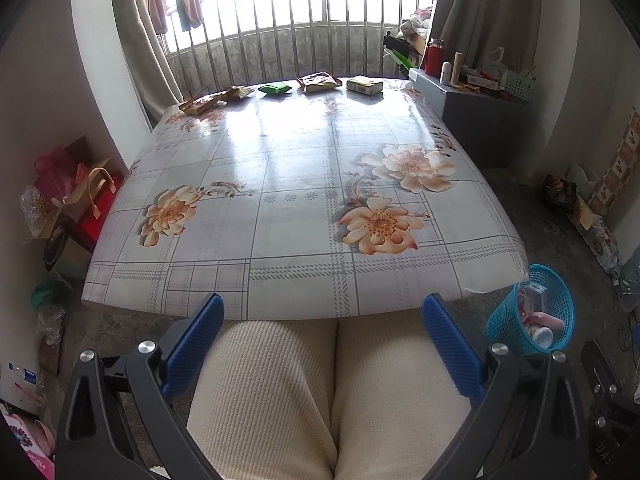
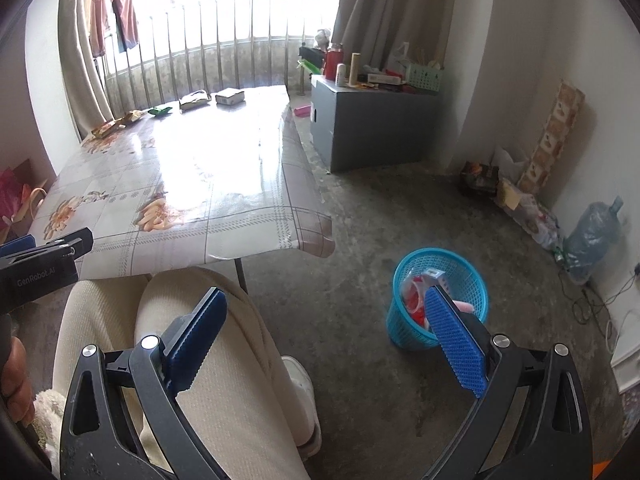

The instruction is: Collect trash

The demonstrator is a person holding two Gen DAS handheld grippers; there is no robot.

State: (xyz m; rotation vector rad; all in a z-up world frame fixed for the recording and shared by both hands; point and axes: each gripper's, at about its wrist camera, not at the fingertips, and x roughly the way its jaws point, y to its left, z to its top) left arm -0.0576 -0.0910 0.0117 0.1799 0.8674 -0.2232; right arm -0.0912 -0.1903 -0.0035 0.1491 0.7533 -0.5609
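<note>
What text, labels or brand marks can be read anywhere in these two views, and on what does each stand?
"GenRobot.AI": on the black body of the left tongs, seen in the right wrist view.
"DAS": partial letters on a black device at the lower right of the left wrist view; the rest is cut off.
Snack packets and the small box at the table's far edge: print too small and blurred to read.

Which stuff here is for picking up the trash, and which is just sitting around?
For the job:
- snack wrappers
- green packet
- small box
- blue basket
- left gripper, right gripper

Just lying about:
- red flask
- water jug
- grey cabinet
</note>
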